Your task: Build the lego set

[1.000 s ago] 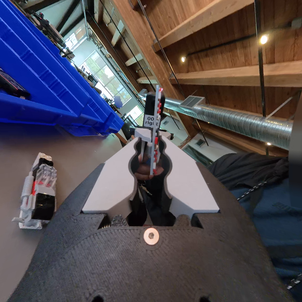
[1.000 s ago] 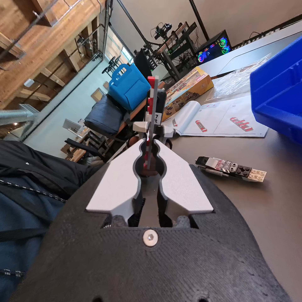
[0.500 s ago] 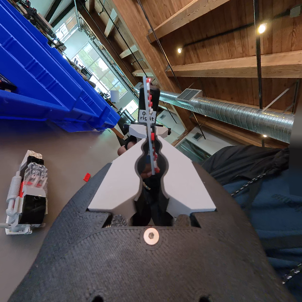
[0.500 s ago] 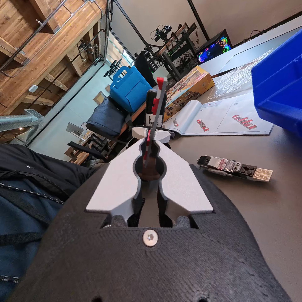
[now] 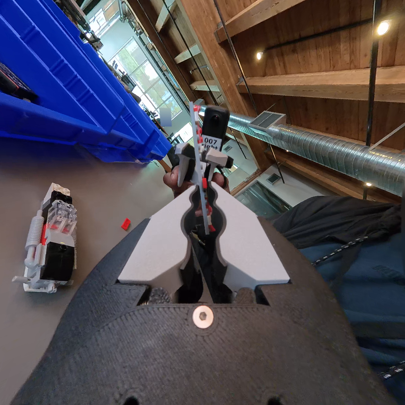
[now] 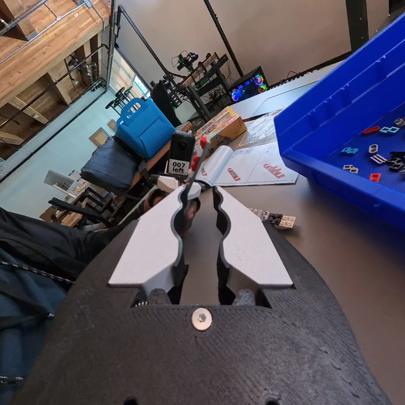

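Two grippers face each other above the table. Left gripper pinches the grey-and-red plate strip edge-on between its fingers, likely steadying it for the next part. Right gripper has its fingers spread, free of the strip. Nearby on the table lies the sub-assembly.

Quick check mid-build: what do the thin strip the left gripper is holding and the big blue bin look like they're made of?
The thin grey strip with red pieces, clamped in the left gripper, looks like hard moulded plastic: flat, straight, matte grey edge, glossy red studs. The blue bin also looks like rigid moulded plastic, slightly glossy, with ribbed walls and a thick rim. Neither can be confirmed by look alone.
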Demonstrator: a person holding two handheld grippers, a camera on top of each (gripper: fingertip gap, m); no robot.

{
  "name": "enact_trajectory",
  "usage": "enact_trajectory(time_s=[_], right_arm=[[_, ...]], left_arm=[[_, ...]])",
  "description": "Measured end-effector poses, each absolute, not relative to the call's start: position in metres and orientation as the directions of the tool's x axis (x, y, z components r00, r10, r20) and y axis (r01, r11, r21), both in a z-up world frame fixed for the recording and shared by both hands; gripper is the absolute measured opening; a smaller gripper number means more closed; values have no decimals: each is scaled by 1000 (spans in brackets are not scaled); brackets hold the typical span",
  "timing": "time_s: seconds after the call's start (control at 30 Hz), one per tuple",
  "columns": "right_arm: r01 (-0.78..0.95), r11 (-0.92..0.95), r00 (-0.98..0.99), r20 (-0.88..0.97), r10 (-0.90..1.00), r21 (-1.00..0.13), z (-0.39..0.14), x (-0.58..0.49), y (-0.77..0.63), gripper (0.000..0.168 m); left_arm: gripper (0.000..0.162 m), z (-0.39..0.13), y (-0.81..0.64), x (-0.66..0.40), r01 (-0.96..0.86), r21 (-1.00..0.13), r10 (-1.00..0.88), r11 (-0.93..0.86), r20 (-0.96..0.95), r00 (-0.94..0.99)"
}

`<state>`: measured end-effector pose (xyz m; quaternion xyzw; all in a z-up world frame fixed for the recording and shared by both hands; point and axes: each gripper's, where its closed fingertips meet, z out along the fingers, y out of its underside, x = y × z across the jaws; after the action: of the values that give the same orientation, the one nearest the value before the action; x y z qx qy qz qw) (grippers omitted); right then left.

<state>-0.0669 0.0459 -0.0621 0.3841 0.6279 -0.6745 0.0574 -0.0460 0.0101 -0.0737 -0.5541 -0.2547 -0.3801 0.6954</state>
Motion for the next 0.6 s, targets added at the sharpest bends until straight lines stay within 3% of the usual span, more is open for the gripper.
enact_trajectory(time_s=[0.33, 0.6], right_arm=[[624, -222, -681, -661, 315, -749, -58, -70, 29, 26], [640, -241, -685, -684, 252, -729, -55, -66, 23, 7]], left_arm=[[6, -75, 13, -39, 798, -600, -253, 66, 763, 595], [7, -78, 17, -33, 794, -607, -255, 28, 763, 593]])
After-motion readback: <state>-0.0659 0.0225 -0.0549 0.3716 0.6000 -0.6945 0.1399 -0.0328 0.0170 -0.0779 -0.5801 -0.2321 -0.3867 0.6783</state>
